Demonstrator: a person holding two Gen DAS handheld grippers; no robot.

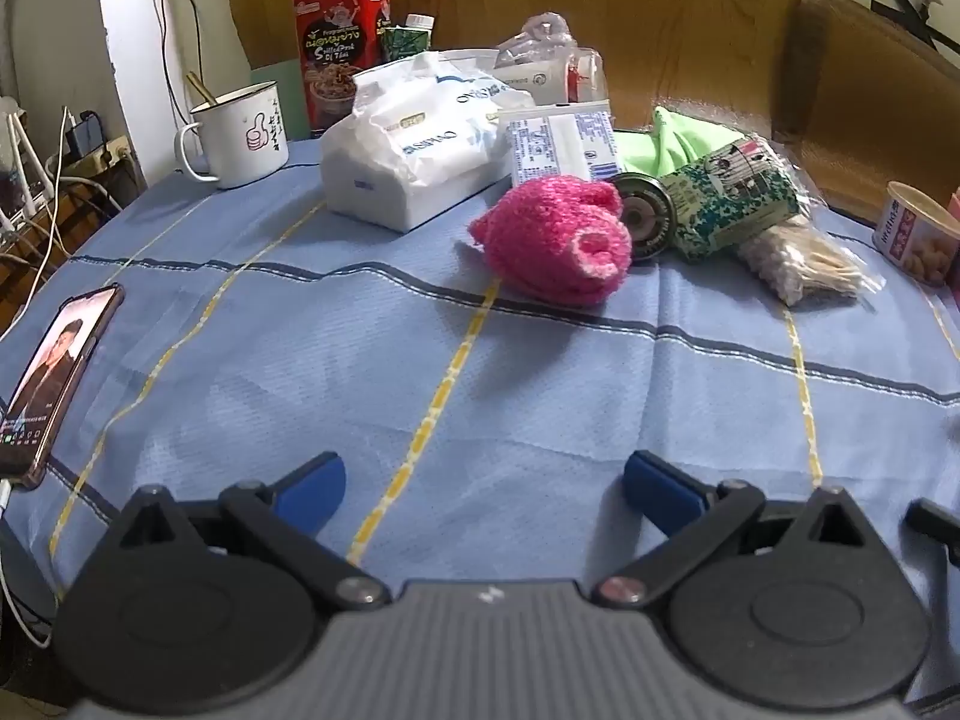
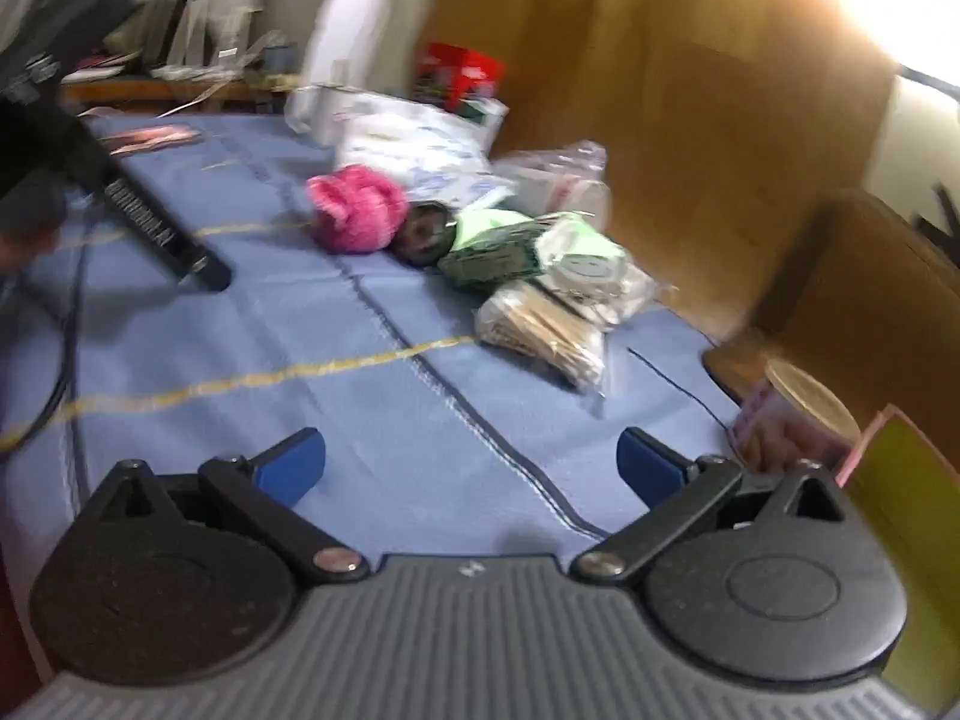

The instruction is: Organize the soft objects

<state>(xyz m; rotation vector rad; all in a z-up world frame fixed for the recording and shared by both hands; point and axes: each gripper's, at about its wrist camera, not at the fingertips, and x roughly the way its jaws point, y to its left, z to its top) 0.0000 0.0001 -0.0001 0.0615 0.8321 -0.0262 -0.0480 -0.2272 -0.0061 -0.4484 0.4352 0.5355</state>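
A fuzzy pink knitted thing [image 1: 555, 243] lies on the blue tablecloth [image 1: 360, 372], well beyond my left gripper [image 1: 483, 486], which is open with nothing between its blue pads. A light green cloth [image 1: 672, 141] is bunched behind it. A white soft tissue pack [image 1: 414, 144] stands further left. The right wrist view is blurred; there the pink knitted thing [image 2: 357, 216] sits far ahead of my right gripper [image 2: 471, 465], which is open and empty above the cloth.
An enamel mug [image 1: 240, 135] and a red tin [image 1: 342, 42] stand at the back left. A phone [image 1: 51, 378] lies at the left edge. A round metal lid [image 1: 645, 219], a green packet [image 1: 732, 204], a bag of cotton swabs [image 1: 804, 267] and a can [image 1: 918, 231] crowd the right.
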